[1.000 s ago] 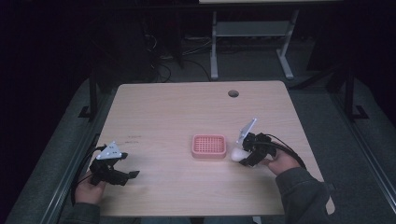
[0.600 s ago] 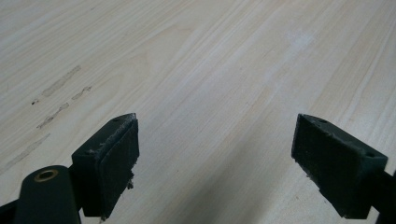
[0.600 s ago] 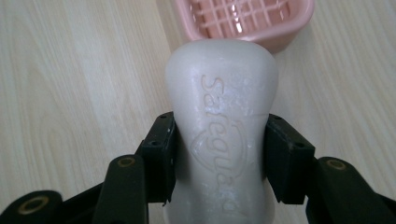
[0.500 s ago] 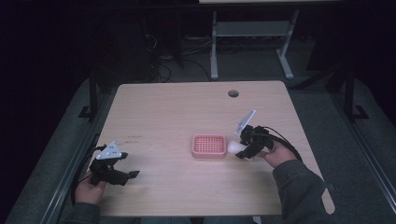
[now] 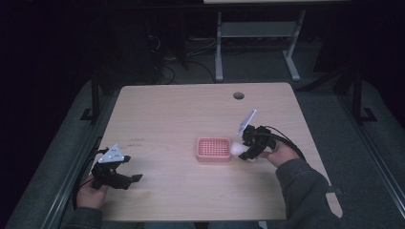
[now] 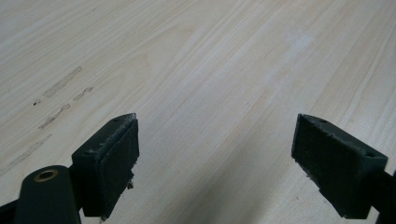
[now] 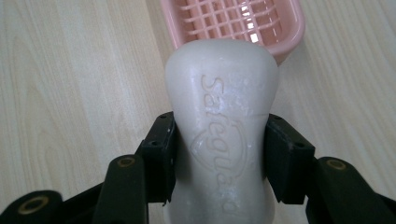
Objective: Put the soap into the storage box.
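While your right gripper clamps the waxy white soap bar embossed with curling lettering, it hangs just beside the pink plastic grid dish on the pale wood-grain table. Your left gripper gapes wide, holding nothing.

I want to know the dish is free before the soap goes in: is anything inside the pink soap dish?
The soap dish shows only its bare grid. Its near edge is hidden behind the soap held in the right gripper.

the high view looks forward and down on the table; both gripper views sit close above it, probably facing downward.
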Motion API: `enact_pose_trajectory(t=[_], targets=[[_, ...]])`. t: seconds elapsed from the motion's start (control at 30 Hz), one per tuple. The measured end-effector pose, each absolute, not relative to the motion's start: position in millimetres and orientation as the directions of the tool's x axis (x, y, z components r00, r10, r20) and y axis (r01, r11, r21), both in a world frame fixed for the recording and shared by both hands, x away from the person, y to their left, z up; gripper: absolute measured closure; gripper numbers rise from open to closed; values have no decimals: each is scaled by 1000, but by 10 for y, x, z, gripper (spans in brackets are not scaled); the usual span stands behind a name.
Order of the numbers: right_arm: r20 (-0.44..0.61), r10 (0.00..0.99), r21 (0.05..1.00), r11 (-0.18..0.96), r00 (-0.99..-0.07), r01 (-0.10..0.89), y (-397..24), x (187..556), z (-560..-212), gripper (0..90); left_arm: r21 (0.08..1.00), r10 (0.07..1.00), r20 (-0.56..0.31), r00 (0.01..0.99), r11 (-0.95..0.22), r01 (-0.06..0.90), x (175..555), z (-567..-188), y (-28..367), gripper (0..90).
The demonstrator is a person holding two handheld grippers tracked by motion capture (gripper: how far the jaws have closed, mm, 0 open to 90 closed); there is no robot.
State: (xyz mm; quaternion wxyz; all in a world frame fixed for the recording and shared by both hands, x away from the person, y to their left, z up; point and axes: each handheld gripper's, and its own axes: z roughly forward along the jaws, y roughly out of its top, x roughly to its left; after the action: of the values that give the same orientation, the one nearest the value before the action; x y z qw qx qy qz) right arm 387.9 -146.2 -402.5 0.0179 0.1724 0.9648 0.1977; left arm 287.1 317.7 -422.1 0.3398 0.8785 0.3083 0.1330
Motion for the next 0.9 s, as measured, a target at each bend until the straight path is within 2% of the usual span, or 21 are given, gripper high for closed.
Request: enact_pose_trajectory(t=[0.73,0.9], targets=[[26,280,395,879,-960,267,-1174,4036,-3842,493,681,633,21,774,-576,453,2877,-4215,3176,149],[24,261,425,871,-965,246,-1094,4089,-3763,493,680,634,22,773,-577,453,2876,-4214,3177,149]])
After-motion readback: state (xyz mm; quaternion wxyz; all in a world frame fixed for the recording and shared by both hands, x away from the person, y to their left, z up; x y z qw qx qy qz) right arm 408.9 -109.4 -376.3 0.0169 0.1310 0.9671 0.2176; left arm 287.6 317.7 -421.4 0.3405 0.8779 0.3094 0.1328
